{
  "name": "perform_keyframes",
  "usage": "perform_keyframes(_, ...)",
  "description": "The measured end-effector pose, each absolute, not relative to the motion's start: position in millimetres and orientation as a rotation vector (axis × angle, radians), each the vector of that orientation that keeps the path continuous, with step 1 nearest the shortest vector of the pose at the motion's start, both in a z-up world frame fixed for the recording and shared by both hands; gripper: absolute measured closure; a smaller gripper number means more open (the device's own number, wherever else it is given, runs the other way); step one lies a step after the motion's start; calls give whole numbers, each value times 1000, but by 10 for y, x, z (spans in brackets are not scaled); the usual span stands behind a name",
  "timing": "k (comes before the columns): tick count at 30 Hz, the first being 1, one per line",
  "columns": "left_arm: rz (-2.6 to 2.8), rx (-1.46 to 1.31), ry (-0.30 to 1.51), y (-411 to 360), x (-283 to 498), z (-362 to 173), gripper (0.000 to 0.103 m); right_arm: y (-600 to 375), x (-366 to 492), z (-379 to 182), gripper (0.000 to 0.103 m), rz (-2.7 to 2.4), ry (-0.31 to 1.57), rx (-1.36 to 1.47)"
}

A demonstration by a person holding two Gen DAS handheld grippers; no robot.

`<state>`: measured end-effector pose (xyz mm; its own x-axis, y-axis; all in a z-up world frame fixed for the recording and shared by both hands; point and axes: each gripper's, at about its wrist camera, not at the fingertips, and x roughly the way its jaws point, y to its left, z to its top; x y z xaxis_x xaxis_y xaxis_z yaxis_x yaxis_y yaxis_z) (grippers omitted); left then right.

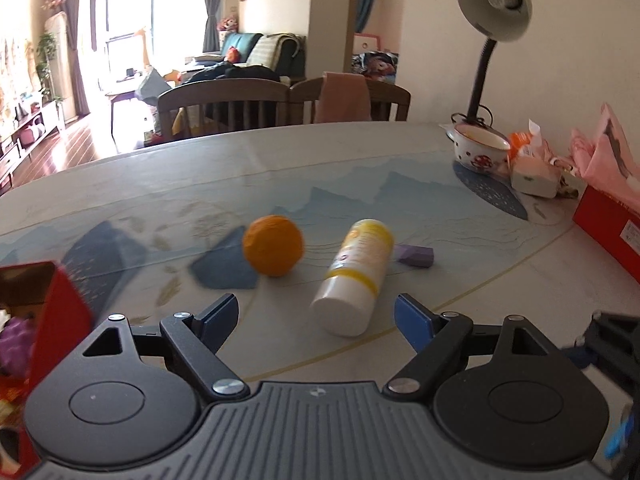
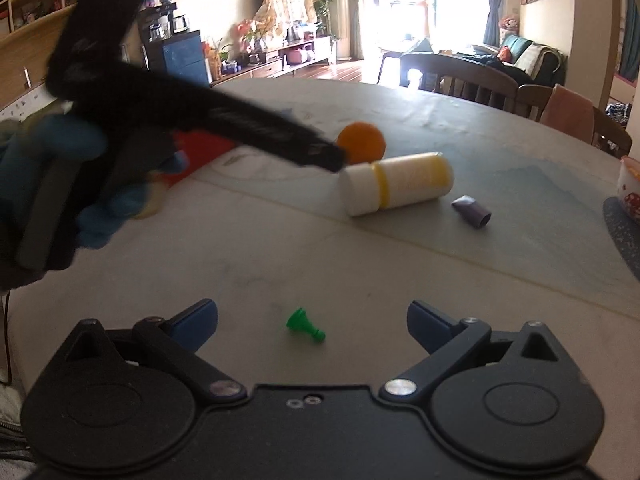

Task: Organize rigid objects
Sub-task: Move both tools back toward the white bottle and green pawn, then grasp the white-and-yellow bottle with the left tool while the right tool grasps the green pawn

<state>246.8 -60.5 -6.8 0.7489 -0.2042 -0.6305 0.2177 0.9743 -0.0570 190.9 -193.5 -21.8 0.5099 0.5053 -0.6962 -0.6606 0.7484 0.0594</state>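
An orange ball (image 1: 273, 245) and a white and yellow bottle (image 1: 354, 276) lying on its side rest on the table, with a small purple block (image 1: 416, 255) behind the bottle. My left gripper (image 1: 316, 320) is open and empty, just short of the bottle's cap end. A red box (image 1: 56, 320) with purple items inside stands at the left. In the right wrist view, my right gripper (image 2: 312, 324) is open above a small green pawn-shaped piece (image 2: 305, 324). The bottle (image 2: 396, 188), ball (image 2: 362, 142) and purple block (image 2: 472, 211) lie beyond. The left gripper (image 2: 320, 156) shows blurred at the left.
A white bowl (image 1: 482, 148), a desk lamp (image 1: 494, 12), snack packets (image 1: 532, 168) and a red box (image 1: 608, 236) crowd the table's right side. Wooden chairs (image 1: 224, 108) stand at the far edge.
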Motion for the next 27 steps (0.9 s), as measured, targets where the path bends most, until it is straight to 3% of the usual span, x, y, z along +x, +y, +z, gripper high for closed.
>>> perform_keyframes(6, -240, 47, 700, -834, 2683, -218, 18, -1858, 1825, -329, 7, 743, 739, -295)
perform_keyframes(13, -273, 85, 702, -1023, 2864, -358, 18, -1818, 1863, -432, 22, 783, 765, -295)
perform_keyframes(27, -242, 109, 723, -1162, 3126, -580, 18, -1787, 1837, -490, 37, 776, 746, -334)
